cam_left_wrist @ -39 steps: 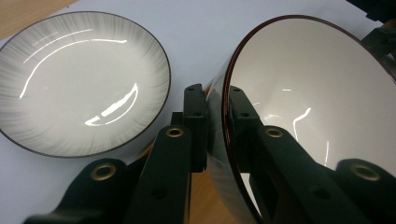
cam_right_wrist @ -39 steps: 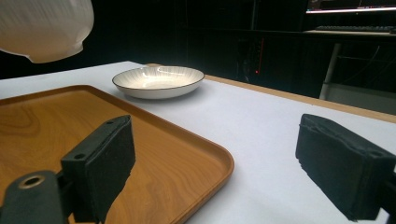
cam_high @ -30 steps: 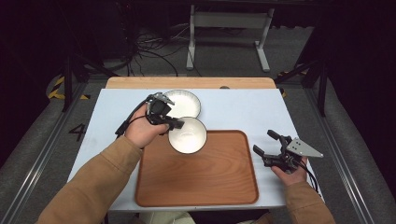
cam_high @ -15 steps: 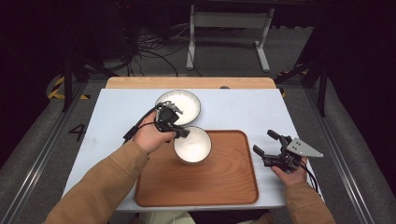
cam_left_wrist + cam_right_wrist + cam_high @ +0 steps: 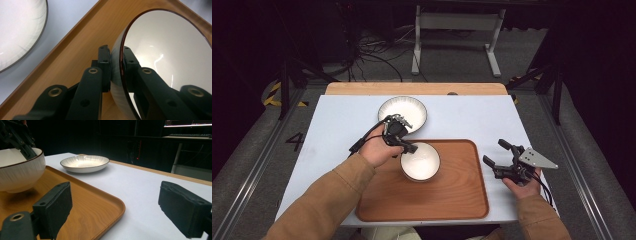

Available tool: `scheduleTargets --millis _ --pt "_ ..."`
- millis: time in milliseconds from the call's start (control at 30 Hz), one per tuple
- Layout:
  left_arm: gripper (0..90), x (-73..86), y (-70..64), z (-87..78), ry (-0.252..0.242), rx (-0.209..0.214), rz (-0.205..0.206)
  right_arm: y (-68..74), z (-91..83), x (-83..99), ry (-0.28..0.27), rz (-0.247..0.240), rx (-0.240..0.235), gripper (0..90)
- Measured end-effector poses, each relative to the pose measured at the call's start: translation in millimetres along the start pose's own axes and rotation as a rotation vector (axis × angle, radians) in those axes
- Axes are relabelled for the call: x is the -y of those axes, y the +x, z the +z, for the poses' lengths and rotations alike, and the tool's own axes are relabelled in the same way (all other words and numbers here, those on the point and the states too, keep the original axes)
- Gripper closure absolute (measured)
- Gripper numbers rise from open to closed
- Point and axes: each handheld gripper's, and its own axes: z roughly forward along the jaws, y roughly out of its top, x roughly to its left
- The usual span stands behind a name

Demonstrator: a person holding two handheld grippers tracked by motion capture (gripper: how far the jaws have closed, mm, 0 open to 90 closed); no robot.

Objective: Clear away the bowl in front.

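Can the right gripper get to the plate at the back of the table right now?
Probably yes. The right gripper is open and empty, and bare white table lies between it and the plate; nothing stands in its path.

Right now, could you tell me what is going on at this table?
A person is moving a white bowl with the left claw, which is clamped on the bowl's rim, one jaw inside and one outside. The bowl is over the wooden tray, near its far left corner; whether it has touched down is hard to tell. A white plate sits on the table beyond the tray. The right claw waits open and empty beside the tray's right edge.
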Motion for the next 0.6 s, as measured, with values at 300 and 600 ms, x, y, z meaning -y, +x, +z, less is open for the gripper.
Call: scheduleTargets --millis 300,600 --pt "81.0 1.5 1.1 6.5 0.027 0.005 0.006 0.0 0.0 0.0 0.000 -0.001 0.000 12.5" --pt "80.8 1.9 2.0 12.5 0.051 0.015 0.004 -0.2 -0.1 0.0 -0.001 0.000 0.001 12.5"
